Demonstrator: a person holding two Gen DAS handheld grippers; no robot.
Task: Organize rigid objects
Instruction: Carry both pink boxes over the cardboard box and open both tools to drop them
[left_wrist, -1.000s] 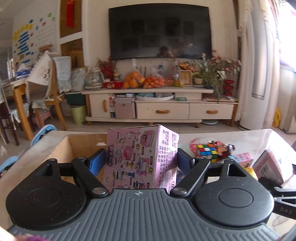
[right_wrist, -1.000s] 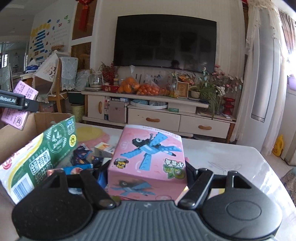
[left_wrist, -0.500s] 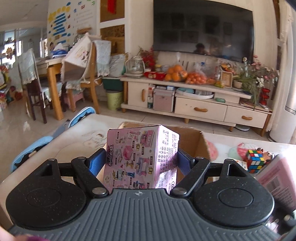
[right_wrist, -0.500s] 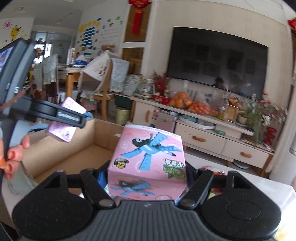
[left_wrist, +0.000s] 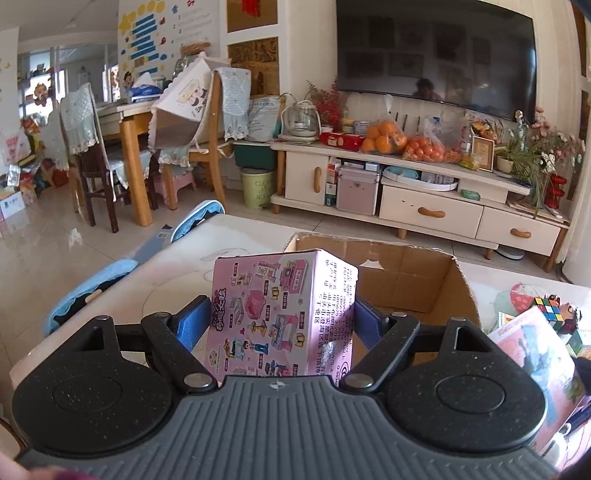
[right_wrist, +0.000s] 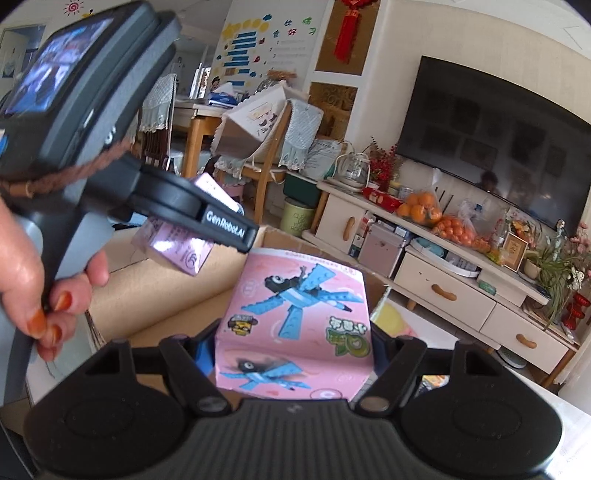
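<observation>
Left wrist view: the left gripper (left_wrist: 282, 317) is clamped partway open on an upright pale pink cardboard toy box printed with dollhouse furniture (left_wrist: 280, 314), its blue pads pressing both sides. Right behind it, from twelve to two o'clock, sits an open brown corrugated cardboard carton (left_wrist: 413, 273) on a pale tabletop (left_wrist: 236, 236). At three o'clock, near the carton's right wall, lie a multicoloured puzzle cube (left_wrist: 548, 308) and a pink flat box with a blue figure (left_wrist: 532, 354), partly hidden by the gripper body. A blue padded chair edge (left_wrist: 122, 267) shows at nine o'clock, beyond the table edge.

Right wrist view: the right gripper (right_wrist: 293, 341) grips, at a middling width, a pink cardboard box printed with a blue brick-built flying creature (right_wrist: 299, 317), tilted slightly. The brown carton's wall (right_wrist: 162, 291) lies behind it from nine to twelve o'clock. At ten o'clock the other gripper, held by a hand with orange-painted nails (right_wrist: 44, 295), carries the pale pink box over the carton, blocking the view of the carton's far left corner. A white television cabinet (right_wrist: 439, 280) stands at two o'clock, well apart.
</observation>
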